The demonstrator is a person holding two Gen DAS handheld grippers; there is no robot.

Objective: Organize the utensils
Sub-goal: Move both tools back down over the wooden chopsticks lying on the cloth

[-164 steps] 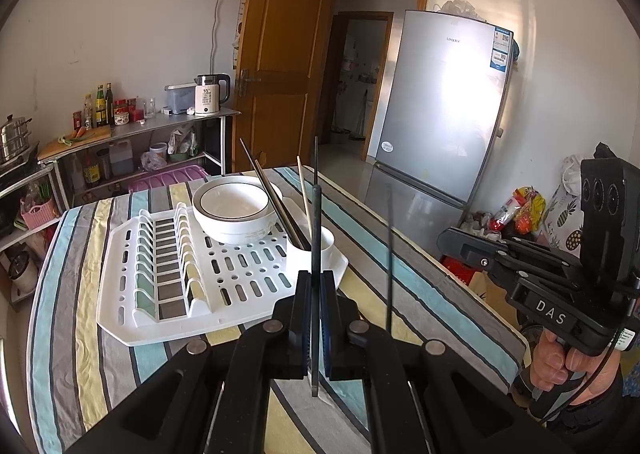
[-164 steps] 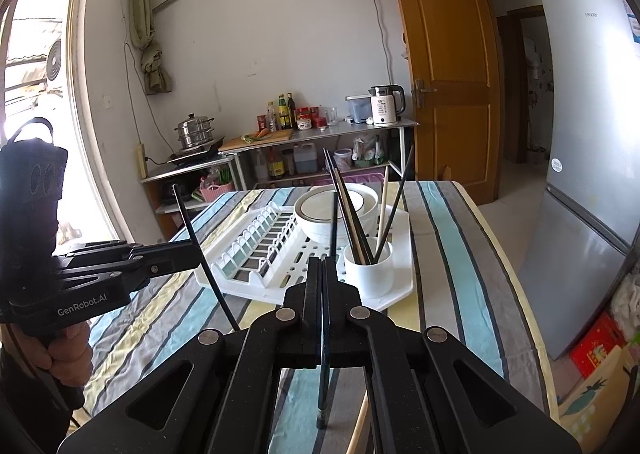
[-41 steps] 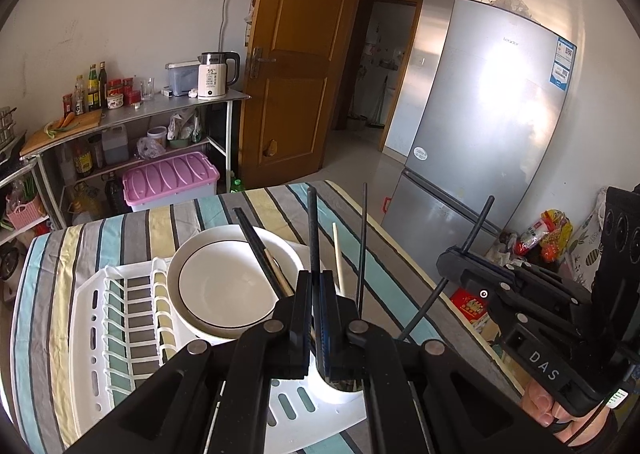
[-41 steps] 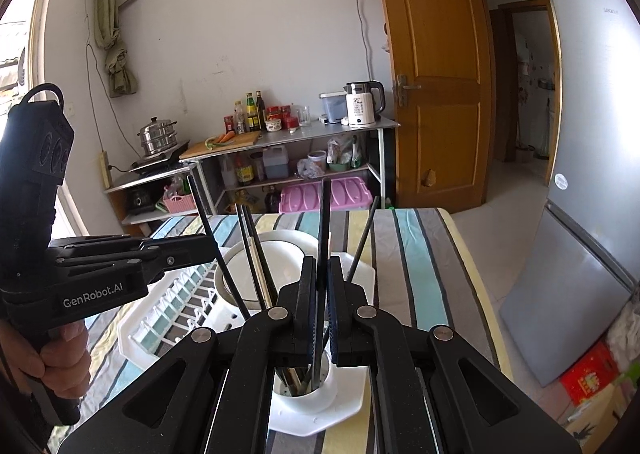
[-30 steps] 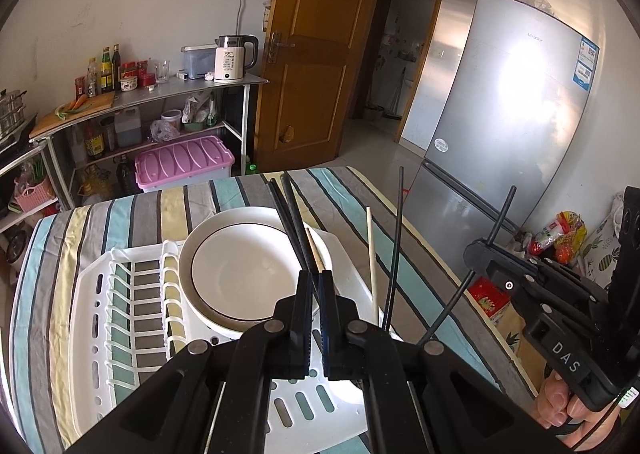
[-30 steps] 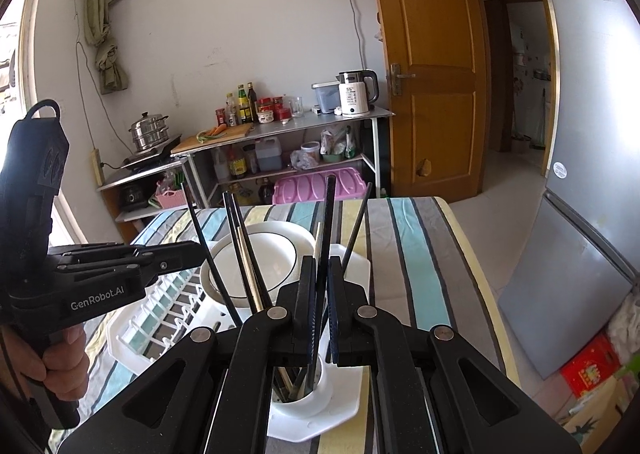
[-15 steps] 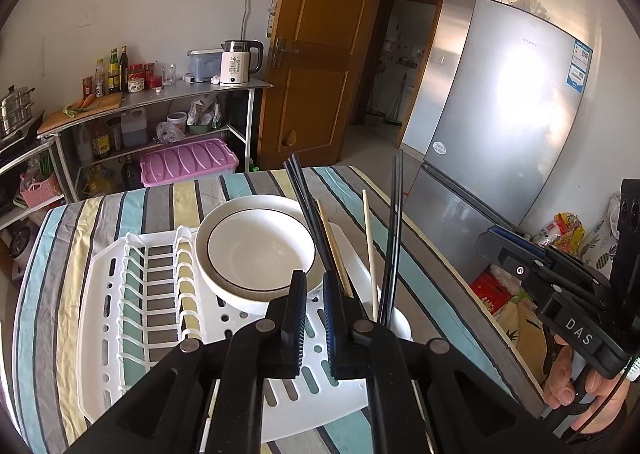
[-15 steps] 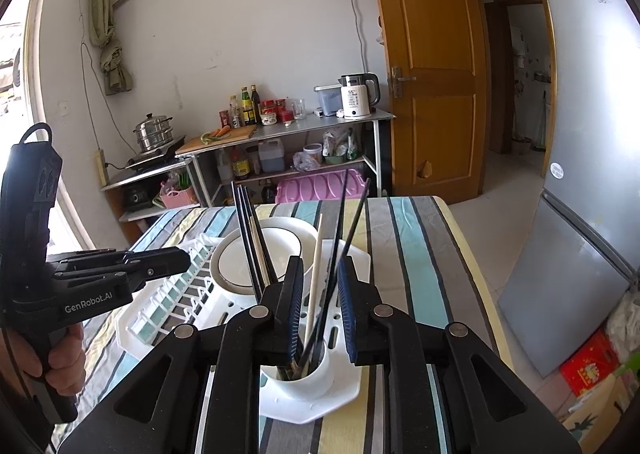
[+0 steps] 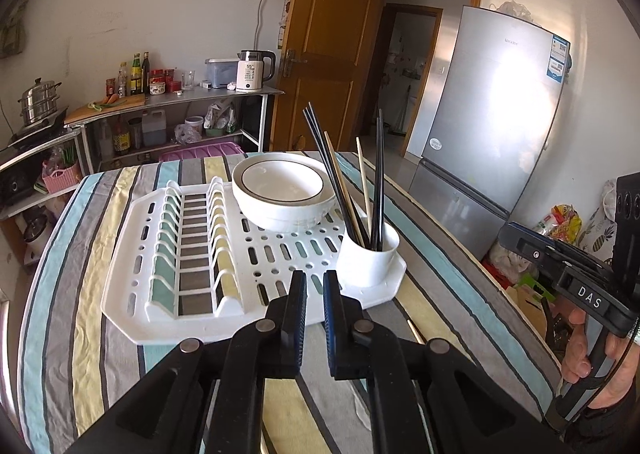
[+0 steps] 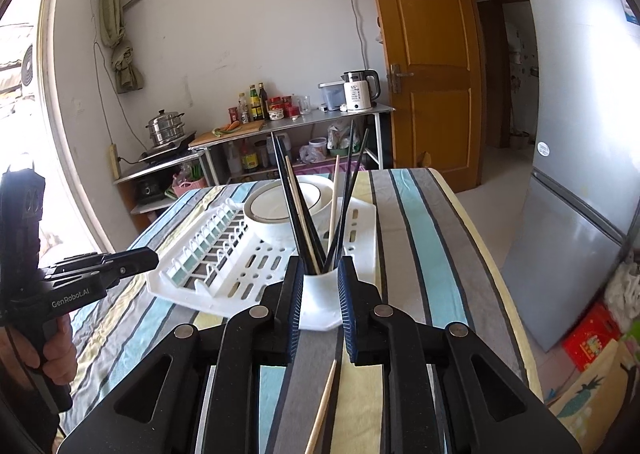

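Note:
A white utensil cup (image 9: 368, 256) stands at the near right corner of the white drying rack (image 9: 192, 246) and holds several black and wooden chopsticks (image 9: 378, 177). It also shows in the right wrist view (image 10: 320, 290) with its chopsticks (image 10: 298, 209). My left gripper (image 9: 315, 282) is open and empty, just in front of the rack. My right gripper (image 10: 318, 266) is open and empty, its jaws on either side of the cup in the view. One wooden chopstick (image 10: 322, 406) lies on the striped cloth below it, also seen in the left wrist view (image 9: 416, 330).
A white bowl (image 9: 284, 189) sits on the rack's far side. The striped table (image 9: 60, 294) ends close on the right, beside a silver fridge (image 9: 500, 125). A shelf with a kettle (image 9: 252, 71) and bottles stands behind.
Both grippers carried a black chopstick to the cup, let go of it there, opened and drew back toward me. The black chopsticks now stand in the cup.

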